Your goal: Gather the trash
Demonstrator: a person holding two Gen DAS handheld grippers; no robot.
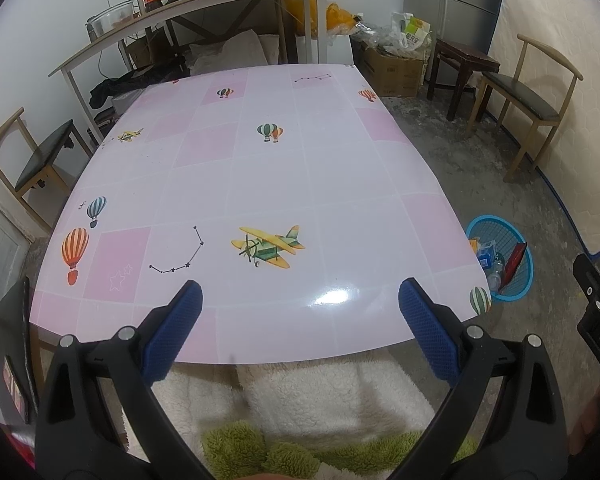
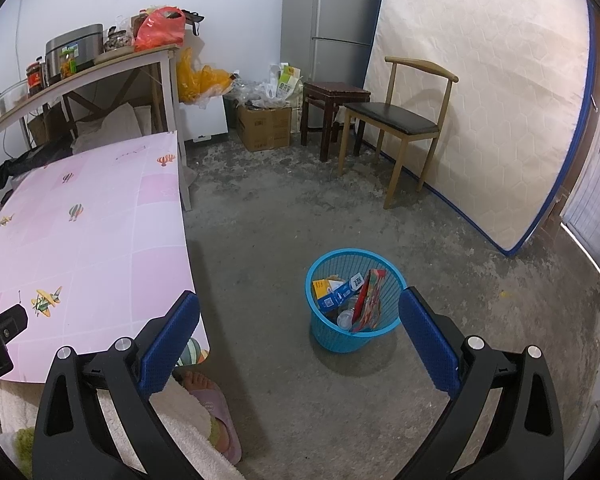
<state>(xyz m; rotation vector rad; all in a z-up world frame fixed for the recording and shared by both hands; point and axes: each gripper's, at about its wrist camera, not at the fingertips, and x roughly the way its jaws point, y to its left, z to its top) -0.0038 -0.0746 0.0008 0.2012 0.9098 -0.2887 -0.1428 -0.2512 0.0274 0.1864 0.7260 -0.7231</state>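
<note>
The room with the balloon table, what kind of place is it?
Probably a lived-in room at home, used for eating and storage: a fridge, a rice cooker on a shelf, and a mattress leaning on the wall.

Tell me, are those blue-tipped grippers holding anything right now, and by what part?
Nothing is held. The left gripper is open over the table, and the right gripper is open above the floor near the blue basket, where the trash lies.

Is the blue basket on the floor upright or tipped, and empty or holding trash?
Upright, holding trash: the blue basket stands on its base, with boxes and a red wrapper inside.
</note>
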